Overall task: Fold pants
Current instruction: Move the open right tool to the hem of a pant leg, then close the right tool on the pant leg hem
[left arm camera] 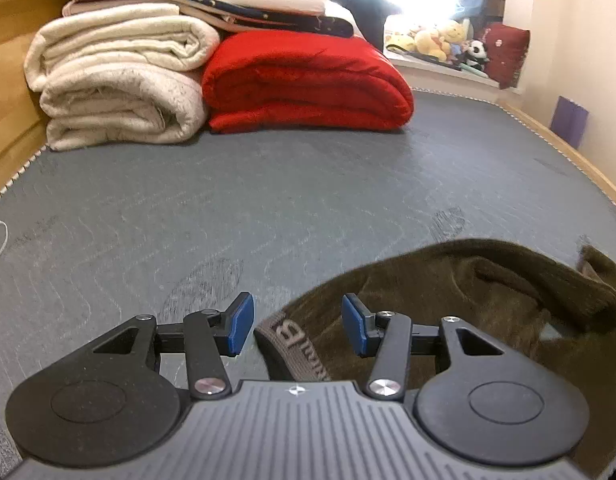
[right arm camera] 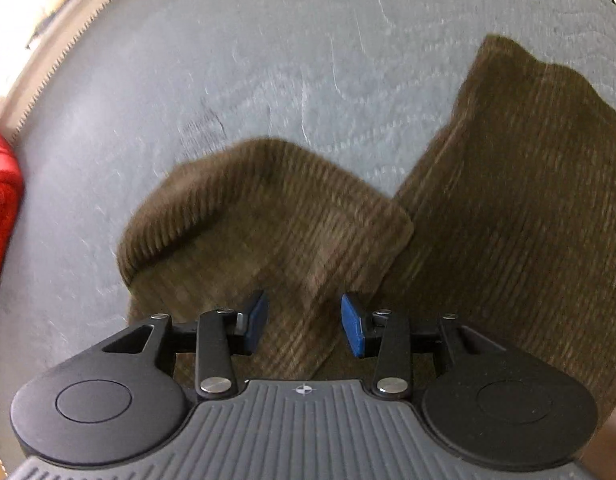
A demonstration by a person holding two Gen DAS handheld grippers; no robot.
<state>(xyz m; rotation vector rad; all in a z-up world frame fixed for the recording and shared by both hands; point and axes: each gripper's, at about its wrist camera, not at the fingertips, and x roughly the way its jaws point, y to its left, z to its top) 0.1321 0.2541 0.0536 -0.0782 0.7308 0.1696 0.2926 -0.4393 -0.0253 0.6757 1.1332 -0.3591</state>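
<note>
Both claws, left gripper (left arm camera: 298,326) and right gripper (right arm camera: 304,326), stand released above ribbed brown corduroy pants (right arm camera: 268,216) on quilted grey mattress (left arm camera: 268,200), bare toward 12 o'clock.

Left gripper (left arm camera: 298,322): black linkage arms, triangular cutouts, silver screws, blue pads (left arm camera: 241,322). Round black discs flank a grey ribbed housing with a small crosshair mark. Right gripper (right arm camera: 304,324): same build, blue pads (right arm camera: 353,330), black arms, grey ribbed body.
</note>
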